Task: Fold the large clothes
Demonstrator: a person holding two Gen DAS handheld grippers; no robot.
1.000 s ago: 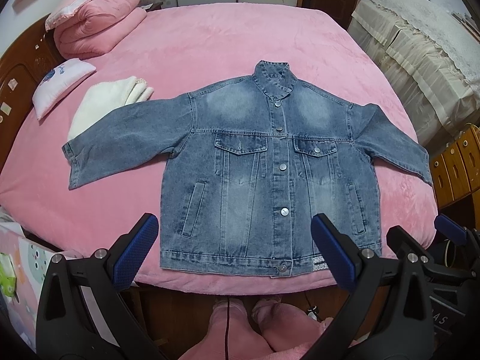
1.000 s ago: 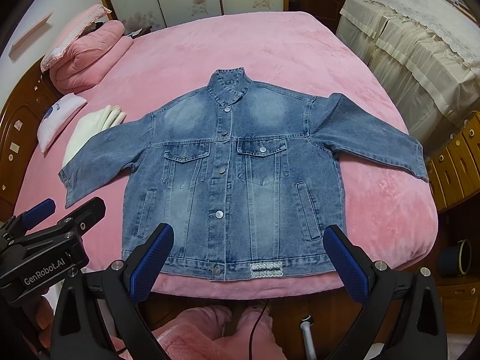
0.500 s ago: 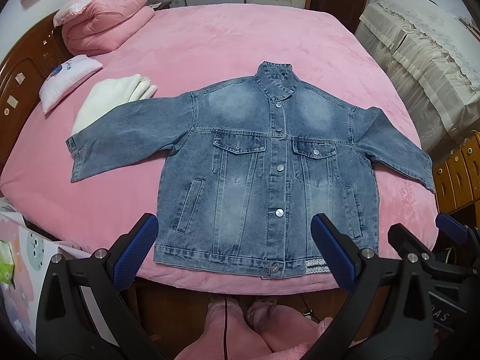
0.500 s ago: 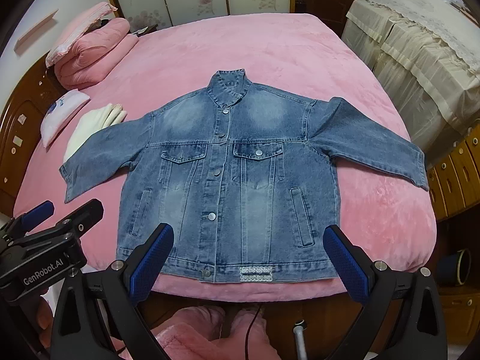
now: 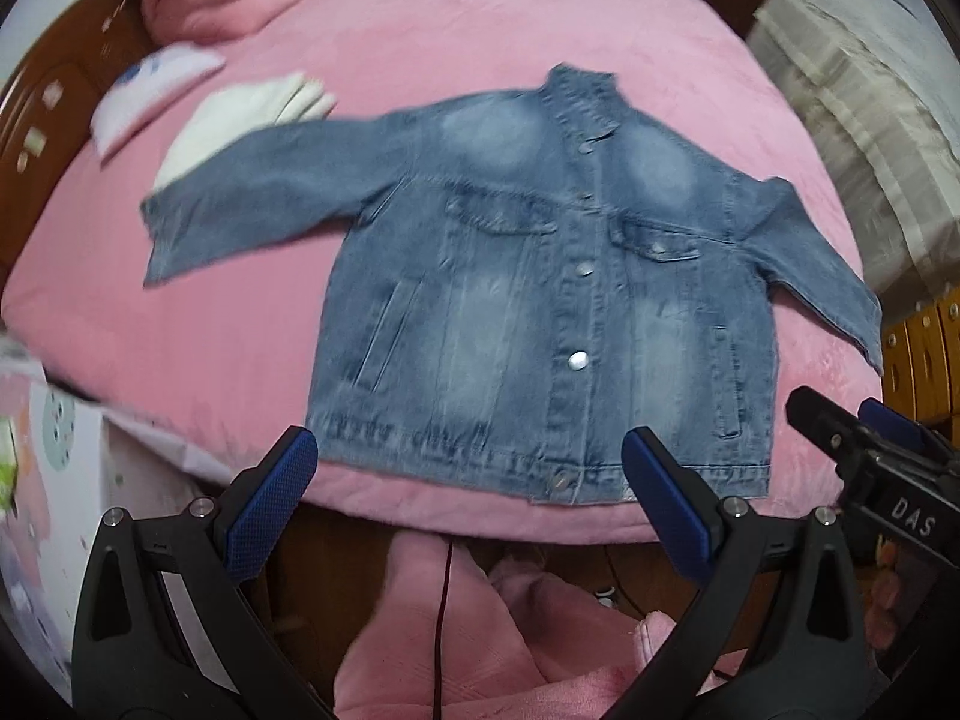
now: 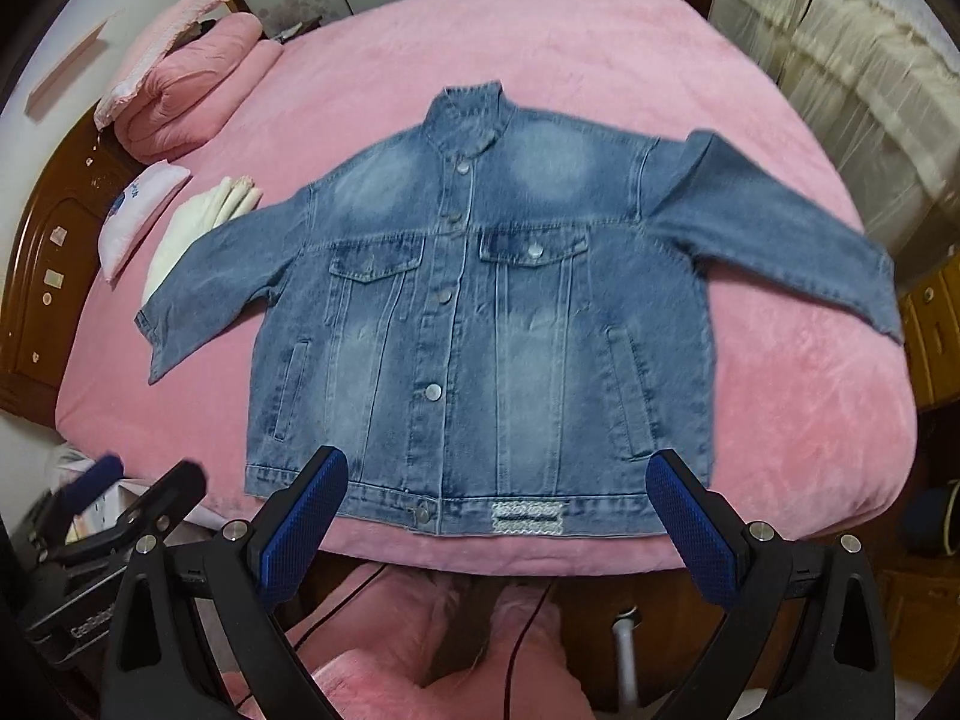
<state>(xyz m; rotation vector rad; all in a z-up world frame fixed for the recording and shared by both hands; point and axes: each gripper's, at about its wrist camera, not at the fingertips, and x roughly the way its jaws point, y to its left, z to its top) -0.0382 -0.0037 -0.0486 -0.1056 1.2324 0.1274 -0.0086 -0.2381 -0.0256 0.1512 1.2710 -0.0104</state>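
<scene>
A blue denim jacket point(image 5: 540, 300) point(image 6: 480, 312) lies flat and buttoned, front up, on the pink bed point(image 5: 480, 60) point(image 6: 540, 36), both sleeves spread outward and its hem at the near edge. My left gripper point(image 5: 468, 498) hovers open just short of the hem, nothing between its blue pads. My right gripper point(image 6: 498, 522) is open too, over the hem near the white patch point(image 6: 528, 517). In the left wrist view the right gripper point(image 5: 864, 438) shows at the right edge; in the right wrist view the left gripper point(image 6: 132, 498) appears at lower left.
A folded white cloth point(image 6: 198, 222) and a small pillow point(image 6: 135, 210) lie left of the left sleeve. A rolled pink quilt point(image 6: 192, 90) sits at the far left corner. A covered sofa point(image 6: 840, 60) and wooden drawers point(image 5: 924, 348) stand to the right. Pink-trousered legs point(image 6: 450, 648) are below.
Both grippers have moved forward and lower toward the jacket's hem, which now looks larger and closer. The left view has tilted and blurred with motion. Both grippers stay open.
</scene>
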